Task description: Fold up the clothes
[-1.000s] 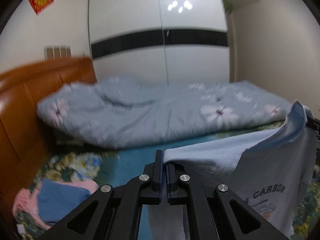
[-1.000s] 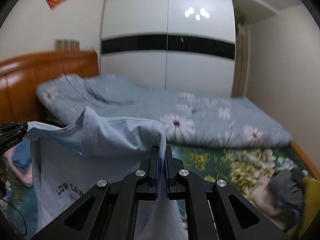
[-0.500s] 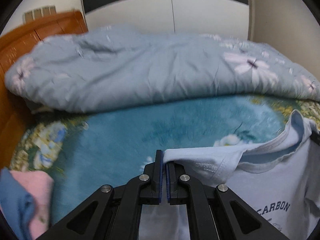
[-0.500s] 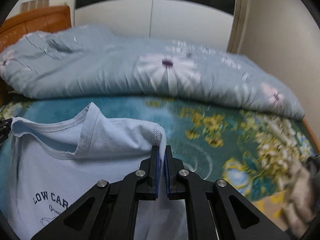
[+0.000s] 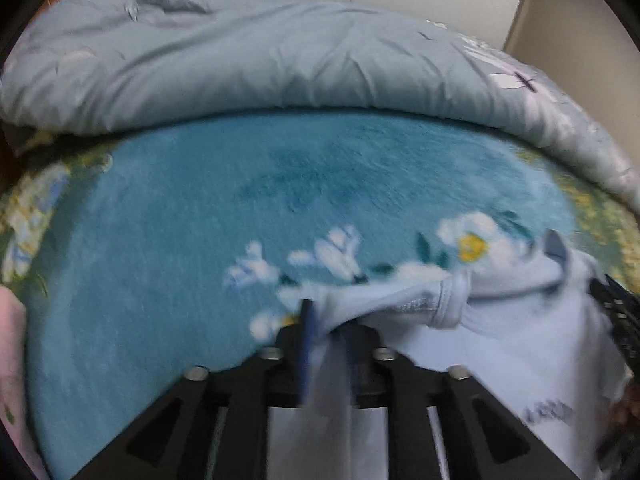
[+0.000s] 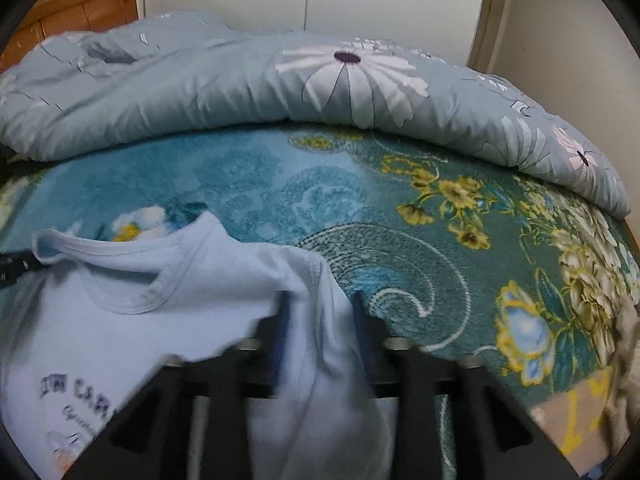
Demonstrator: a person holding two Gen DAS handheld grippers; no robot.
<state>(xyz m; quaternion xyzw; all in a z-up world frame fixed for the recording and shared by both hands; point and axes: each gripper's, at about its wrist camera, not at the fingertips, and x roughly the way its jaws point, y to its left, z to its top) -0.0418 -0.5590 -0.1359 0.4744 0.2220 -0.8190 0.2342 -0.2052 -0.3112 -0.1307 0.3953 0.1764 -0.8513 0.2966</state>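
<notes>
Your left gripper (image 5: pixel 326 320) is opening its jaws; the shoulder of the light blue T-shirt (image 5: pixel 520 344) lies between the fingers, and the pads no longer press it. Your right gripper (image 6: pixel 320 308) is opening too, with the other shoulder of the T-shirt (image 6: pixel 120 320) loose in the gap. The T-shirt lies on the teal flowered blanket (image 6: pixel 400 208), collar toward the grey-blue duvet (image 6: pixel 200 80), which is heaped behind the blanket.

Pale blue T-shirt (image 6: pixel 132 332) — dark chest lettering — lying rumpled, collar up.
</notes>
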